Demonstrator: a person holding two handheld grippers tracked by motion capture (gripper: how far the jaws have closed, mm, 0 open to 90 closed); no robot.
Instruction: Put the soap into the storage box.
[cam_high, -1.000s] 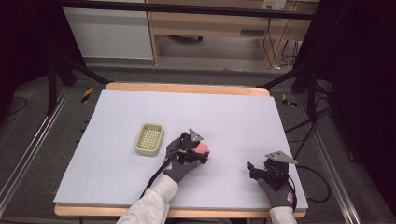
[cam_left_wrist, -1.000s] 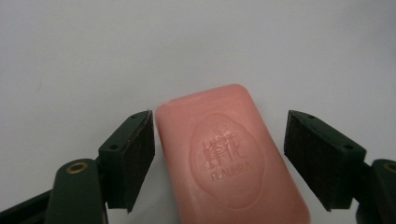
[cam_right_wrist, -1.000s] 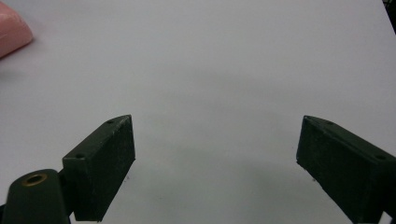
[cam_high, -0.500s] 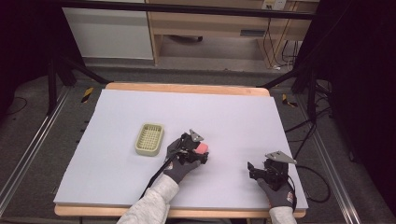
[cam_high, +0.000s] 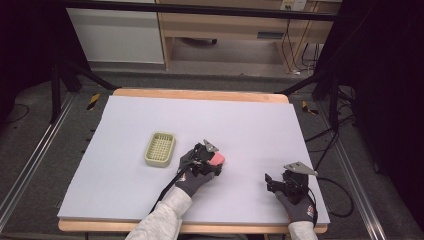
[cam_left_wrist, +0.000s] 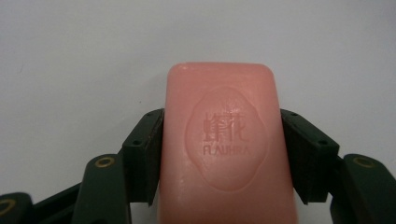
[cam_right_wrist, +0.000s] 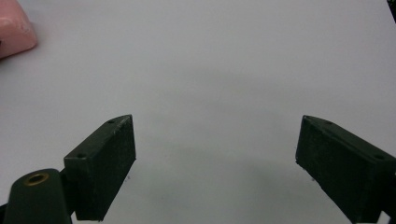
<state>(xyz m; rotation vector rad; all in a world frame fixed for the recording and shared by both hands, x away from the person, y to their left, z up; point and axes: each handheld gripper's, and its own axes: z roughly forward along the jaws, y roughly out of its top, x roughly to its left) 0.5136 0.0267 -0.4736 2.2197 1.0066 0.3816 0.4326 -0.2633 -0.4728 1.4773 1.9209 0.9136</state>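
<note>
A pink bar of soap (cam_left_wrist: 226, 144) with an embossed oval mark lies between the jaws of my left gripper (cam_left_wrist: 222, 154), which is shut on its long sides. From above, the soap (cam_high: 216, 159) and the left gripper (cam_high: 214, 161) sit near the middle of the white table sheet, right of a pale green soap dish (cam_high: 160, 149). My right gripper (cam_high: 272, 181) rests near the front right of the sheet. Its jaws stand wide apart in the right gripper view (cam_right_wrist: 215, 168) with nothing between them; a corner of the soap (cam_right_wrist: 14, 28) shows at the top left.
The white sheet (cam_high: 250, 125) covers a wooden table whose edge (cam_high: 200, 94) shows at the back. Black stand legs (cam_high: 65, 80) and cables (cam_high: 330, 145) lie on the floor beside the table. A wooden cabinet (cam_high: 225, 25) stands behind it.
</note>
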